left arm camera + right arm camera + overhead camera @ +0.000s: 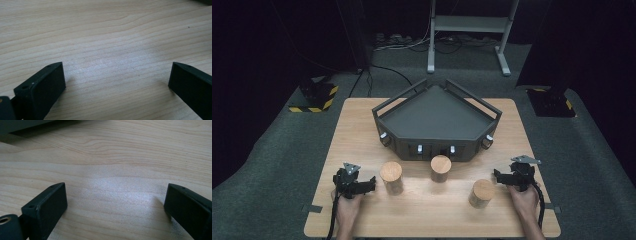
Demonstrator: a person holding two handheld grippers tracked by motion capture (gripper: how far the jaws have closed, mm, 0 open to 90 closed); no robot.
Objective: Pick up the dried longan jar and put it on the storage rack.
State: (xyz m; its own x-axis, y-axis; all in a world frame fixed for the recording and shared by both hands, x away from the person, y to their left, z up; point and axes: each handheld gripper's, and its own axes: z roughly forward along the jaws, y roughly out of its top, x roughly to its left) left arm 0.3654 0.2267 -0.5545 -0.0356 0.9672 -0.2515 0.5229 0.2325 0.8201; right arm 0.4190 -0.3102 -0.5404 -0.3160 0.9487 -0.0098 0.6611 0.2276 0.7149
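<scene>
While both hands rest near the front edge of the wooden tabletop (362, 125), each holds a hand-held gripper with its jaws standing wide apart and nothing between them. From the high view, the left hand-held gripper (371, 183) points toward the left wooden cylinder (391, 177), which stands upright just beside its jaw tips; whether they touch I cannot tell. A middle wooden cylinder (440, 168) stands upright close in front of the dark 5-sided tray (437, 120), and a right wooden cylinder (481, 193) stands nearer the front edge. The right hand-held gripper (497, 175) sits near that cylinder, a little apart from it. Seen along its own jaws, the left hand-held gripper (117, 80) has bare wood grain between them; the right hand-held gripper (115, 201) likewise, with the tray's dark edge (22, 125) at the top left
</scene>
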